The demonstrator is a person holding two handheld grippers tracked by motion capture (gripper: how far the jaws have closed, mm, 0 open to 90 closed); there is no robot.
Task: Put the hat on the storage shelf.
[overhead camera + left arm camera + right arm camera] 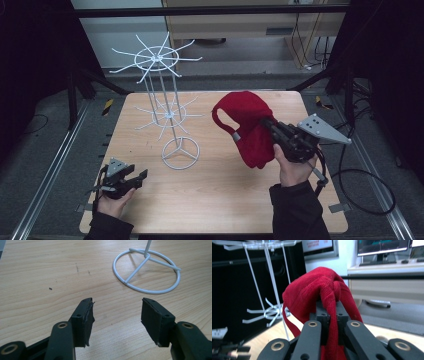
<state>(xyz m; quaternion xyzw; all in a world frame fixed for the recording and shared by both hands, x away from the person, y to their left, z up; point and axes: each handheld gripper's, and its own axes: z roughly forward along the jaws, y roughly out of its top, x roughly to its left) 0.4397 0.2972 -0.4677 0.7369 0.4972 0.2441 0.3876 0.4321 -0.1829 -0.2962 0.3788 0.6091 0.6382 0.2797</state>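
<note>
A red corduroy cap [247, 125] hangs above the right half of the wooden table, with my right gripper [268, 123] shut on a fold of its cloth. In the right gripper view the red cap [317, 290] bunches over the two closed jaws and its strap loops down at the left. A white wire hat stand [162, 95] with two tiers of spokes rises left of the cap, on a ring base [180, 153]. My left gripper [140, 176] rests low at the table's front left, open and holding nothing; in its own view the ring base [147, 271] lies ahead of the left gripper [117, 311].
The table [215, 200] has bare wood across its front and middle. Black frame rails run along both sides. A cable [367, 192] trails off the table's right edge onto the floor. Desks and monitors stand beyond the table's far side.
</note>
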